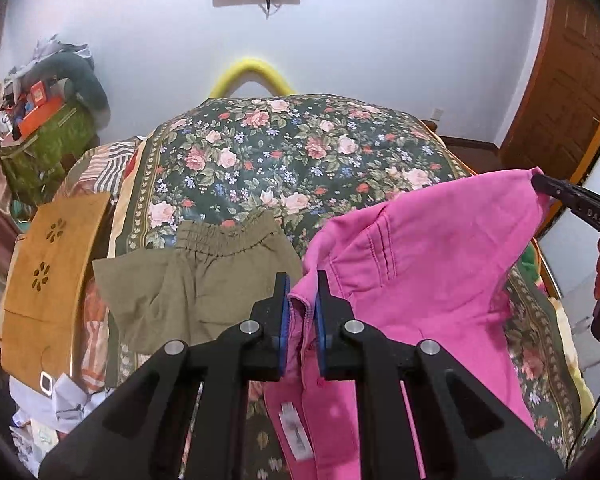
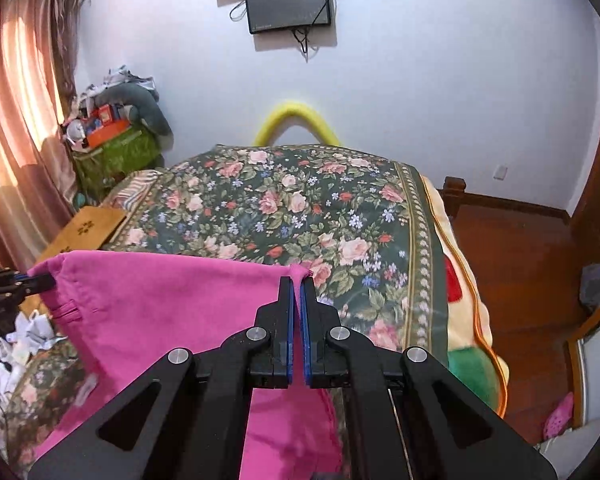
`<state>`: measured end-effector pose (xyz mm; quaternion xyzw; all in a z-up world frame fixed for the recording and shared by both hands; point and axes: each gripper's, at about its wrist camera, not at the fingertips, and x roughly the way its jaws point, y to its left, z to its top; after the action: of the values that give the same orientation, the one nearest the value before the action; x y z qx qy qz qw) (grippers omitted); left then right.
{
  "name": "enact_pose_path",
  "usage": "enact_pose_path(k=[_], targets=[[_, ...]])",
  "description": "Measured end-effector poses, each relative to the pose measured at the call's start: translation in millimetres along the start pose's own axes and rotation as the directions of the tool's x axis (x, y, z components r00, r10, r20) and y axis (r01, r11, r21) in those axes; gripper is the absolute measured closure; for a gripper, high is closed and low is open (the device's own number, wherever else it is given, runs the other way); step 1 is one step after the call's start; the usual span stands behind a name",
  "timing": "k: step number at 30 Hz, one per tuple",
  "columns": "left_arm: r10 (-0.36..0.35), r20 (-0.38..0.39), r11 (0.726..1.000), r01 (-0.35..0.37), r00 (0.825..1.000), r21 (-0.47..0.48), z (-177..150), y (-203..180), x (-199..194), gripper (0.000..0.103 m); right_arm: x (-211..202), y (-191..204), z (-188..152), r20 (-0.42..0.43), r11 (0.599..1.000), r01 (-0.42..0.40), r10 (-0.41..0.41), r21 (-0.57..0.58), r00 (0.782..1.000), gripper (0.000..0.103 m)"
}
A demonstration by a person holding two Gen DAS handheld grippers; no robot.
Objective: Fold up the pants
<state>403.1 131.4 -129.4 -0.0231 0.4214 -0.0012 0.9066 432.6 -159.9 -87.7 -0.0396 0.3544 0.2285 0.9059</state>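
Hanging between the two tools, the bright pink cotton pants (image 1: 420, 264) are lifted off the bed by their top edge, the cloth stretched in a shallow sag and the lower part trailing down toward the near side, a white label showing on the inside. Left gripper (image 1: 301, 292): blue-padded fingers nearly together with a bunched corner of the pink hem between them, so it looks clamped on the cloth, though the bite is near the fingertips. Right gripper (image 2: 296, 292): fingers pressed close on the other corner, a small tuft poking past the tips. Underneath lies the dark green floral bedspread (image 2: 284, 208). Beside the pink pair, on the left side of the bed, olive-green elastic-waist shorts (image 1: 204, 264) lie flat. A tan cut-out wooden board (image 1: 48, 264) sits at the bed's left edge, near crumpled white papers (image 1: 64, 404). Risks as judged from here: both grips hold little cloth, so a tug or a quick swing could pull a corner free and collapse the garment; laying it down carelessly could drape it over the olive shorts; uneven tension would set a skewed crease.
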Motion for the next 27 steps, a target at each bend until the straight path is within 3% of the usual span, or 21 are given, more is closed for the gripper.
enact_pose_path(k=[10,16,27], targets=[[-0.007,0.001,1.000,0.007,1.000,0.010,-51,-8,-35,0.092,-58,6,-53,0.030,0.996,-0.064,0.062,0.065,0.998,0.101],[-0.020,0.002,1.000,0.020,1.000,0.024,-81,-11,-51,0.092,-76,14,-88,0.005,0.998,-0.056,0.056,0.042,0.998,0.101],[0.015,-0.005,0.988,-0.014,1.000,0.152,-143,-35,-67,0.092,-99,22,-155,-0.043,0.999,-0.033,0.033,0.014,0.999,0.101]])
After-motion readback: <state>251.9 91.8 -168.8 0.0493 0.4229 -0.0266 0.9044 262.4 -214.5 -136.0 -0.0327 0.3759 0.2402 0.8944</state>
